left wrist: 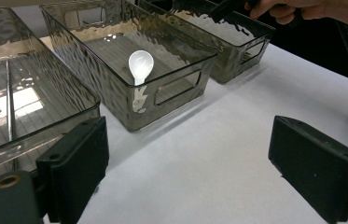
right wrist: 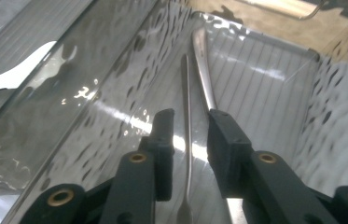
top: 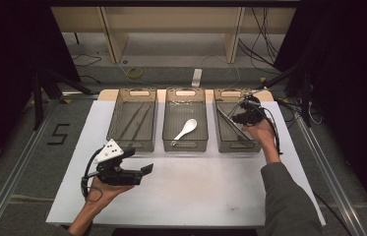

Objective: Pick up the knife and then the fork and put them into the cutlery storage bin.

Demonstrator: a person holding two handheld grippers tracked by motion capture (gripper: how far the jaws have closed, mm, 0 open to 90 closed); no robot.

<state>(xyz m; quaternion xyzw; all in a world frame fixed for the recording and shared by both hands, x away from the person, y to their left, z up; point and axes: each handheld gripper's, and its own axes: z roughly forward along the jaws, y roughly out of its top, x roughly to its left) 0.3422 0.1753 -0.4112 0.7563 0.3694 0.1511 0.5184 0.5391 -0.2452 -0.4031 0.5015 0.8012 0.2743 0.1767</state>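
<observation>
A person is sitting at a white table with three see-through bins in a row at the far side. The person is holding a claw in each hand.

The right claw is reaching down into the right bin. Its two black jaws are standing a little way apart, not wide. A thin metal stick is lying in the gap between them. I cannot tell if the jaws are touching the stick, and they are not squeezing it. A second long metal piece is lying just beside the stick, and it is running under the jaw on the right side of the right gripper view. Both pieces are lying on the striped floor of the bin, close to the bin's wavy wall. In the high view, the right claw is sitting over the far half of that bin, and the hand is holding it from the near side.

The left claw is hanging over the bare table, in front of the bins. Its jaws are standing wide apart, and there is nothing between them. In the high view, the left claw is pointing to the right, near the left bin.

A white spoon is lying in the middle bin. Some thin sticks are lying in the left bin.
</observation>
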